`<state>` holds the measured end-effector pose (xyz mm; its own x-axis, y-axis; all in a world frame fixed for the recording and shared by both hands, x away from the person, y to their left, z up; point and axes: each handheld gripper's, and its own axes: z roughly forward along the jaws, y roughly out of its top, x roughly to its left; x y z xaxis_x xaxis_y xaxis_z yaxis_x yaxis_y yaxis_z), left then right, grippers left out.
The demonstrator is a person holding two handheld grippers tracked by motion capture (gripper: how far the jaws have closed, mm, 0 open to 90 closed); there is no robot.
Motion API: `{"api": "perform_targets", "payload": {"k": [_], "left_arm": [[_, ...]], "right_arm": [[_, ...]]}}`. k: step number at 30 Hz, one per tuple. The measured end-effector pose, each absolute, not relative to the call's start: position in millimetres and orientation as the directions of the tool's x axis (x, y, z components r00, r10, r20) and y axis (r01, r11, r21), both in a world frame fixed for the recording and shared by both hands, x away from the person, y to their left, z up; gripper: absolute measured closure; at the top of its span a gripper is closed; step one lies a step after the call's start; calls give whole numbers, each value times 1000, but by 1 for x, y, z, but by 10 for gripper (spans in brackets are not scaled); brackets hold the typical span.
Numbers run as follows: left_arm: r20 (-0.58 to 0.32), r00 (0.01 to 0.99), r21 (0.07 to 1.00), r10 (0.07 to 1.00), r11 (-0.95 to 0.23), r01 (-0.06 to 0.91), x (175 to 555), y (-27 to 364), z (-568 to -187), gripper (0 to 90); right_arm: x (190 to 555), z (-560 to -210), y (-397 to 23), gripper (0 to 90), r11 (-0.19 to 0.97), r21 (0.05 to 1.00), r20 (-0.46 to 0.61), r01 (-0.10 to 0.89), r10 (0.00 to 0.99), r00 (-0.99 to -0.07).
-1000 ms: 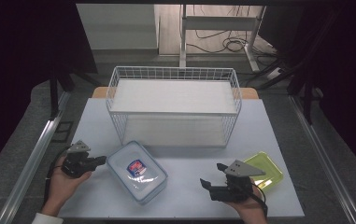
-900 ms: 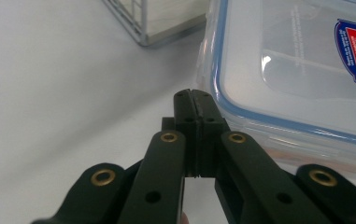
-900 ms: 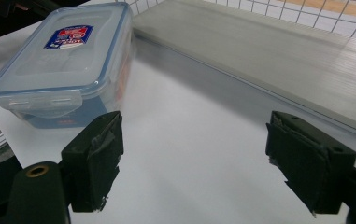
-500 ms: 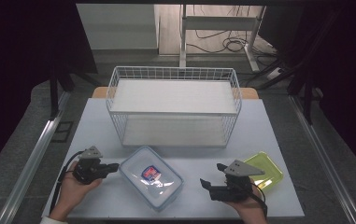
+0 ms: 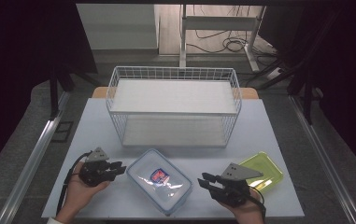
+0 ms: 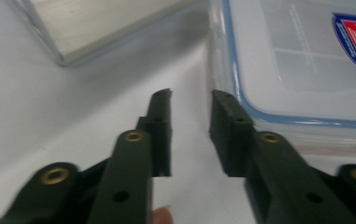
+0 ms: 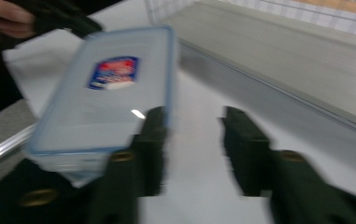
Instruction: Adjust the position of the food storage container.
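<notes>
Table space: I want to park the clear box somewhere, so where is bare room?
Bare tabletop lies between wire basket and green lid, and left of the basket. The near edge is crowded: left gripper, clear box, right gripper.

Blurred by motion throughout the right gripper view, with the clear container (image 7: 105, 93) cut off at its near corner behind a jaw and its red-and-blue label (image 7: 112, 72) too smeared to read.

Red and blue label (image 5: 159, 177) on clear container lid (image 5: 160, 181), wording too small to read
</notes>
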<state>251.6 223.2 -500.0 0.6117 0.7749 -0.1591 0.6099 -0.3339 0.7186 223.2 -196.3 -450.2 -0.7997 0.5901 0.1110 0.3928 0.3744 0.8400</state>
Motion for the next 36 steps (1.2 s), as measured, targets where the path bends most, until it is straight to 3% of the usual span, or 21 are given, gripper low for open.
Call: {"api": "perform_targets", "payload": {"k": [4,12,19,36], "left_arm": [[-163,573,731,803,-292,617,253,226,-499,488],[-162,559,727,813,-285,624,254,229,-498,369],[-175,566,717,806,-290,634,256,228,-500,334],[-183,564,715,805,-285,639,256,231,-499,317]], "right_arm": [[208,-449,-172,878,412,829,128,378,519,-845],[173,-457,-116,889,538,788,116,300,350,-930],[163,-481,-90,890,632,726,87,272,307,-948],[159,-486,-87,891,669,705,3,235,328,-945]]}}
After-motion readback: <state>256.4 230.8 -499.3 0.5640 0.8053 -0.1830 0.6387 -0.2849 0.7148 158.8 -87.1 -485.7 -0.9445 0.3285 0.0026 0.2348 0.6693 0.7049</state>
